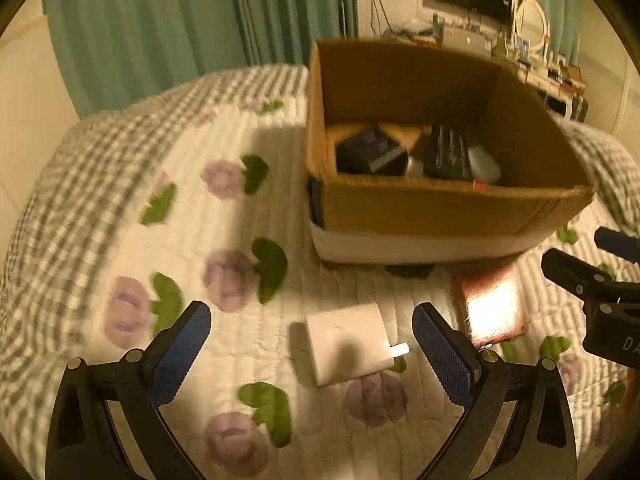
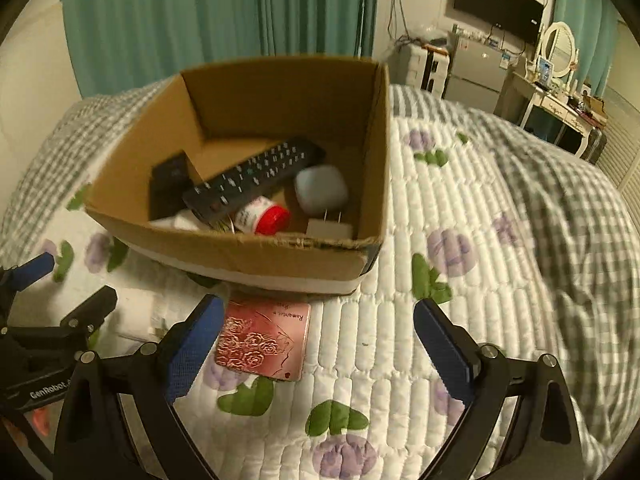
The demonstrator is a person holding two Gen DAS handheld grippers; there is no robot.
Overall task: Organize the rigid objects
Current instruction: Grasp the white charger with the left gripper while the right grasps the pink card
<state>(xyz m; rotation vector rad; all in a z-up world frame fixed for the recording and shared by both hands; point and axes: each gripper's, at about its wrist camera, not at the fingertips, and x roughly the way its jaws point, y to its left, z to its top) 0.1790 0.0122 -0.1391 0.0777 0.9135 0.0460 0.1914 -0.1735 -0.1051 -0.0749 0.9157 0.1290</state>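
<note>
A white charger plug [image 1: 349, 342] lies on the quilted bed between my open left gripper's fingers [image 1: 312, 352]; it also shows in the right wrist view [image 2: 136, 316]. A pink rose-embossed metal card [image 2: 264, 338] lies in front of the cardboard box [image 2: 280, 258], and glares in the left wrist view [image 1: 494, 306]. My right gripper [image 2: 320, 354] is open and empty above the bed, the card by its left finger. The box [image 1: 440, 212] holds a black remote [image 2: 256, 178], a red-capped bottle [image 2: 264, 216], a pale blue charger [image 2: 322, 190] and a dark box [image 1: 372, 152].
The floral quilt [image 2: 460, 320] has a checked border and a rumpled blanket [image 2: 560, 216] at the right. Green curtains [image 1: 160, 20] hang behind the bed. A TV [image 2: 498, 6], fridge [image 2: 476, 68] and dressing table [image 2: 556, 96] stand at the far wall.
</note>
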